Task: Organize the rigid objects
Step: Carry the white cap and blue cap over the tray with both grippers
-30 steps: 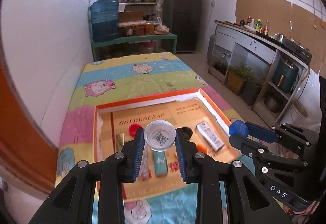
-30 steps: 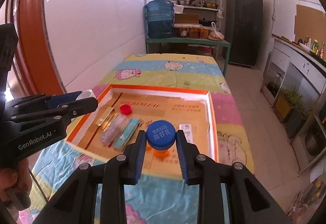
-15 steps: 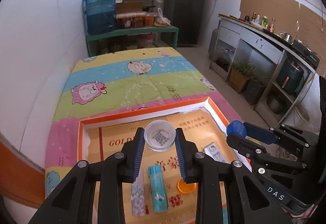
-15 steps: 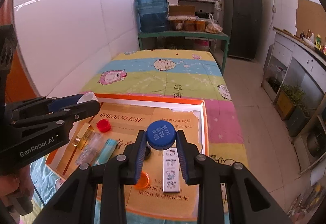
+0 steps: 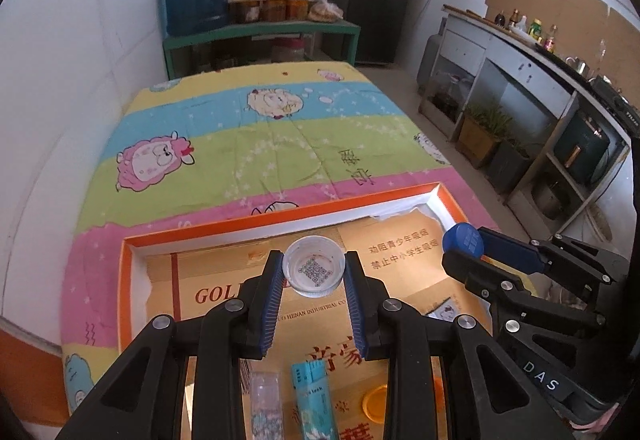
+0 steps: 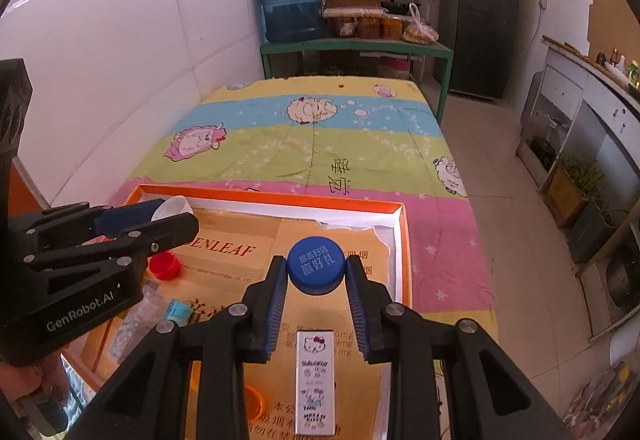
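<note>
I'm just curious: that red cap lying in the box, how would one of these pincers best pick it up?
Probably from above, fingers either side of the red cap's round rim. It lies flat in the box, and its side wall is the only part to pinch.

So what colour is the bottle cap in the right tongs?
Blue, with white writing on top; the bottle cap shows best in the right wrist view.
</note>
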A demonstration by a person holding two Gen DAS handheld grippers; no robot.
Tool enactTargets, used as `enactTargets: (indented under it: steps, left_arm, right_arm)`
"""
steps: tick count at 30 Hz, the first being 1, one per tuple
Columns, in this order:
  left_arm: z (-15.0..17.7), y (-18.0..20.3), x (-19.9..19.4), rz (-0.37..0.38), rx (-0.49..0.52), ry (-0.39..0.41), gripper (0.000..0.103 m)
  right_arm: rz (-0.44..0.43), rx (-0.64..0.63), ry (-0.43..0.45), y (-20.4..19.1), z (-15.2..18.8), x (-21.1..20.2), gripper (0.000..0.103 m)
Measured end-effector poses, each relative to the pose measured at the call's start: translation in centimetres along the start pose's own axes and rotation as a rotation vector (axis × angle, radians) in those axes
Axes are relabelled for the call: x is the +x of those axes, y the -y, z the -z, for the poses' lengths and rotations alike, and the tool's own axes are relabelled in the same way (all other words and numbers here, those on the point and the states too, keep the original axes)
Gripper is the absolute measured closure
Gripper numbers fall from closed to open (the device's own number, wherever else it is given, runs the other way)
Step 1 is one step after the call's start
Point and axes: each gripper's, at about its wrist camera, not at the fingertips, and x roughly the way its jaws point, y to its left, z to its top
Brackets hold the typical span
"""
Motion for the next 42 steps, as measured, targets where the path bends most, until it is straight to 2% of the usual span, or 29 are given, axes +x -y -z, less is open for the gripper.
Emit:
enactTargets:
  steps: [8,24,31,42]
  left_arm:
    - [-0.1,0.2,2.9,-0.013,0.008,-0.051,0.072]
    - [0.2,0.3,5.0,-0.041,0.019,-0.105,0.072]
    - [0.6,-0.3,6.5,-0.011,-0.003,-0.178,0.072]
    - [0.6,-0.5,6.4,0.008,-0.018,-0.172,0.067]
  right_arm:
    - [0.003,-0.004,-0.053,0.4,-0.5,2.3,0.073]
    - [-0.004,-0.021,-0.093,0.1,0.0,4.2,0.073]
    - [-0.006,-0.015,-0.110,0.2,0.3,4.8,0.073]
    - [-0.013,-0.001,-0.141,0.4,0.5,5.3,0.072]
